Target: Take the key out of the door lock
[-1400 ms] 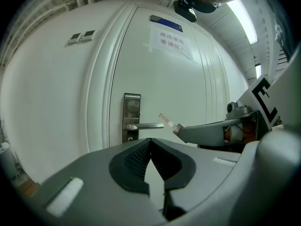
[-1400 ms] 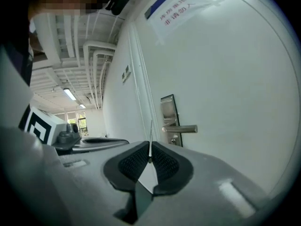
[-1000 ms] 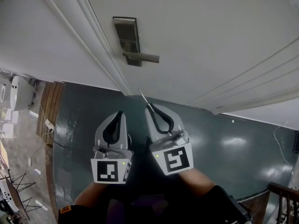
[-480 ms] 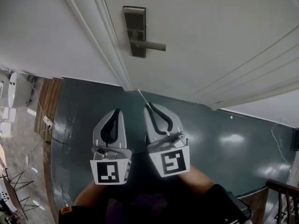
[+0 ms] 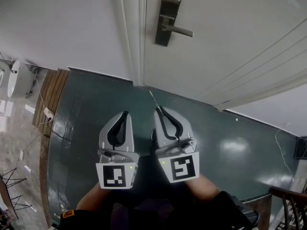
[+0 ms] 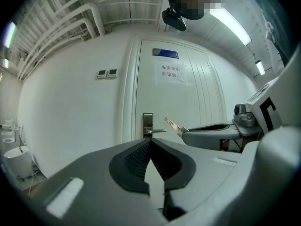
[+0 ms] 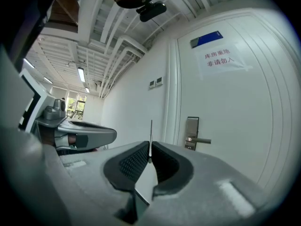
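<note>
Head view is swinging, so the far lock (image 5: 167, 20) is drifting right. Right gripper (image 5: 160, 110) is still pinching the key (image 5: 154, 100) near the body, well apart from the lock. Left gripper (image 5: 124, 114) is resting closed and empty. Removal is looking finished.

R tool (image 5: 159, 110) w/ key (image 5: 153, 98), L tool (image 5: 125, 114) beside, well off door lock (image 5: 165, 20)
</note>
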